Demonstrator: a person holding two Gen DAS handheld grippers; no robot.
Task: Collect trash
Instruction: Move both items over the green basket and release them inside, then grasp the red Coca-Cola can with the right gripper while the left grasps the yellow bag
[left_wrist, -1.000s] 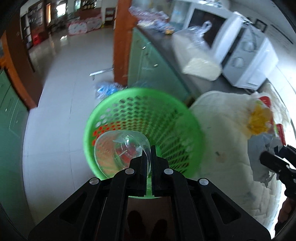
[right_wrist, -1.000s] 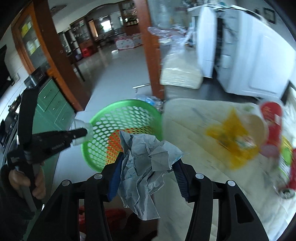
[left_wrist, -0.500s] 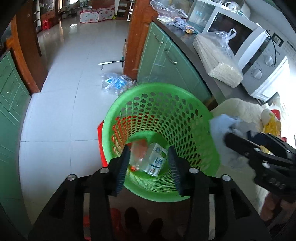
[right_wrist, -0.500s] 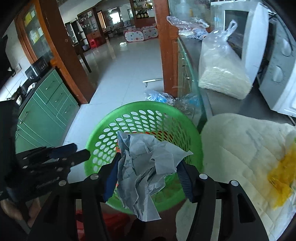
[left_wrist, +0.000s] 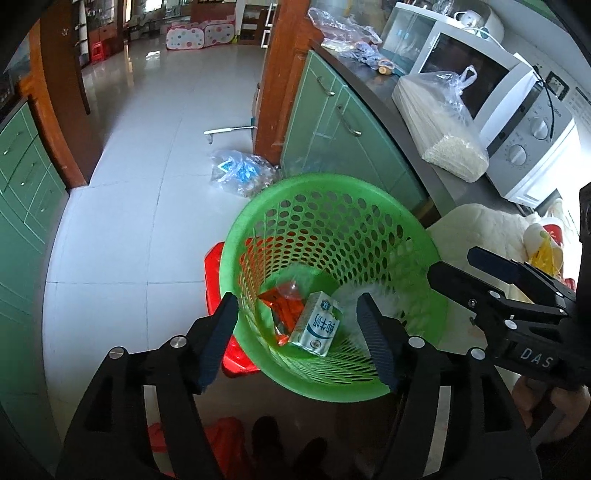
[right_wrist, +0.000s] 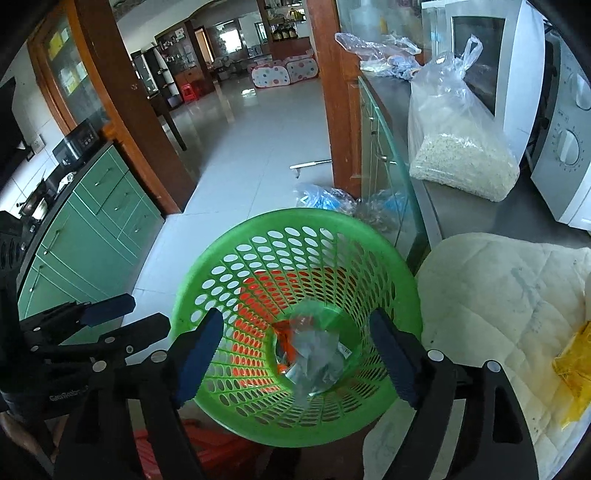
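both poised over the green perforated basket (right_wrist: 295, 266) beside the tabletop (right_wrist: 476, 214), so anything let go falls straight in: left hand-held gripper (left_wrist: 297, 334) spread wide and empty, right hand-held gripper (right_wrist: 295, 356) likewise wide with nothing between the pads. lying at the basket bottom: a milk carton (left_wrist: 316, 328), an orange wrapper (left_wrist: 280, 302) and a crumpled grey paper (right_wrist: 317, 358), the paper blurred, possibly mid-fall. left to collect, judging from the yellow wrapper (right_wrist: 574, 373) on the white cloth (right_wrist: 498, 295): more trash, well apart from the basket.
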